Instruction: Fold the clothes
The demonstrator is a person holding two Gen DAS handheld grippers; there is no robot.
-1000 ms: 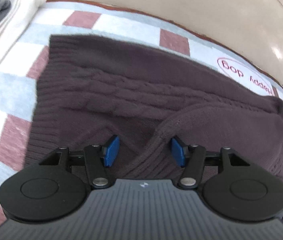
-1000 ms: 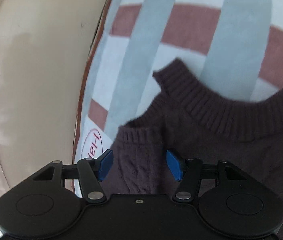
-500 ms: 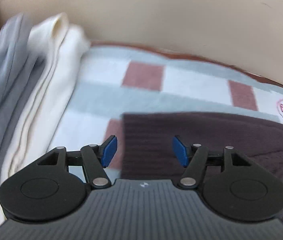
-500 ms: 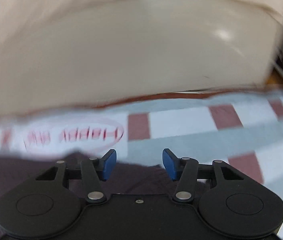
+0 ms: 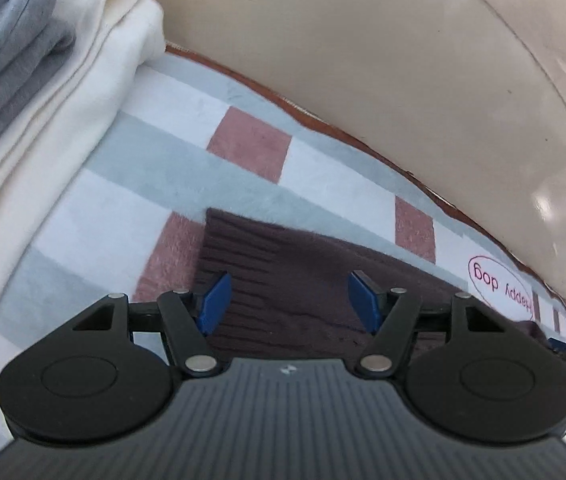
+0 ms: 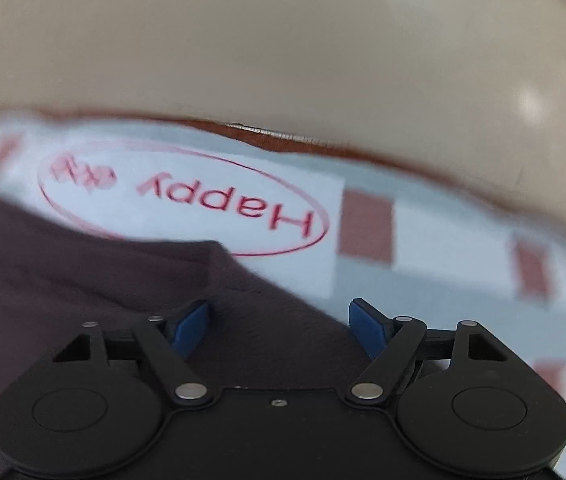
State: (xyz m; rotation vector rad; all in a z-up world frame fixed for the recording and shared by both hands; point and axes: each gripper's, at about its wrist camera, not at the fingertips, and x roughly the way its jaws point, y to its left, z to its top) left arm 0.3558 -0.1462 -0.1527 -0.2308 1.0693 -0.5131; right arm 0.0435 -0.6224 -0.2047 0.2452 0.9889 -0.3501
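Left gripper (image 5: 287, 298), jaws opening, nothing pinched, sits over the ribbed corner of the dark sweater (image 5: 283, 276); right gripper (image 6: 279, 330), also opening, empty, over its far corner. Likely lining up both for a fold. Sweater lies flat on the checked blanket (image 5: 155, 168); folded stack (image 5: 43, 92) beyond left, out of the way.

A checked blanket (image 5: 171, 168) in white, grey-blue and dusty red carries a "Happy dog" oval label (image 6: 187, 200); a beige cushion (image 5: 363, 52) rises behind it.

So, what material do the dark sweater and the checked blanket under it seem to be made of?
Dark sweater: knitted yarn, probably wool or acrylic; raised ribs and a slightly fuzzy matt surface show. Checked blanket: soft fleece or plush, likely synthetic; a short nap shows, and the edges of the squares look fuzzy.
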